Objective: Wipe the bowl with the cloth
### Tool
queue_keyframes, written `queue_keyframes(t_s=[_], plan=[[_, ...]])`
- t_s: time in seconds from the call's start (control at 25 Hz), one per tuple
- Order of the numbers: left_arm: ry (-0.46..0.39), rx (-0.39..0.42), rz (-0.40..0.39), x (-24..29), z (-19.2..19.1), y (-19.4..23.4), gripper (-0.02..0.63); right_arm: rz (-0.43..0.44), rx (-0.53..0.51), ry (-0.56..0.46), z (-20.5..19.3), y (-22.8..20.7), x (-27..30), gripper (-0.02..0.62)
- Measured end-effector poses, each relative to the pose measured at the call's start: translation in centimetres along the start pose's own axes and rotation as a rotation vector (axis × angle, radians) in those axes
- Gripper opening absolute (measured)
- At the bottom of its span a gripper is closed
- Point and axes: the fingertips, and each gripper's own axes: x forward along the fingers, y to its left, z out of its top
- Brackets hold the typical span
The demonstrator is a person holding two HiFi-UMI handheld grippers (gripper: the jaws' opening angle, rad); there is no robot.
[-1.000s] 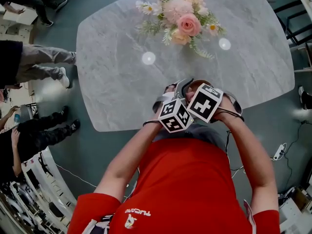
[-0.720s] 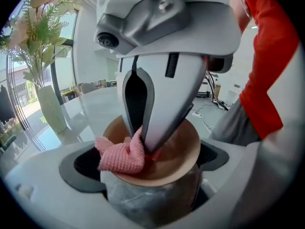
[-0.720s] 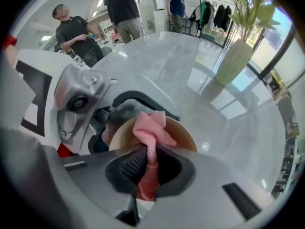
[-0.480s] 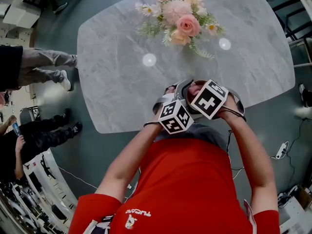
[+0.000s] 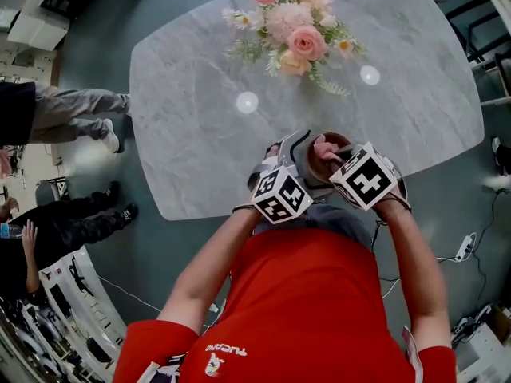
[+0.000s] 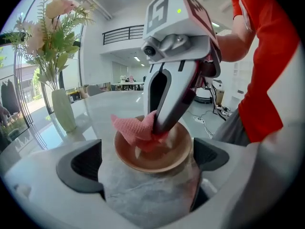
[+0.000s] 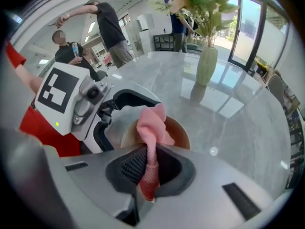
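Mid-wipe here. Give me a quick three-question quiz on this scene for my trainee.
1. True or false: the right gripper is shut on the pink cloth.
2. The free end of the cloth is inside: A) a flower vase B) the brown bowl C) a drinking glass.
3. Fill in: the bowl sits between the jaws of the ____ gripper.
Key: 1 true; 2 B; 3 left gripper.

Bright, even indoor light; fisheye-warped, dark-vignetted edges.
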Motion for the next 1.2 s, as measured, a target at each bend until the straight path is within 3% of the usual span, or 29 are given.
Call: queue_keyframes(t_s=[0.32, 0.6, 0.8, 1.0, 1.2], plan=[[-0.090, -0.025, 0.032, -2.9, 2.6, 0.1, 0.583, 0.000, 0.118, -0.326, 1.7, -0.1, -4.2, 0.023], [-0.207, -0.040, 0.072, -6.0, 6.4, 0.3, 0.581, -0.043, 0.146, -0.658, 2.6, -0.5, -9.6, 0.023], [-0.335, -0.040, 0.098, -8.4, 10.1, 0.7, 0.572, -0.096, 0.132, -0.869, 2.9, -0.7, -13.9, 0.023], [-0.461, -0.097, 0.175, -10.8, 13.0, 1.2, 0.492, -0.121, 0.134, -1.044, 2.2, 0.1, -16.8, 0.023], [-0.517, -0.157, 0.233, -12.1, 13.9, 1.7, 0.409, -0.112, 0.135, -1.188, 2.0, 0.8, -18.7, 0.023]])
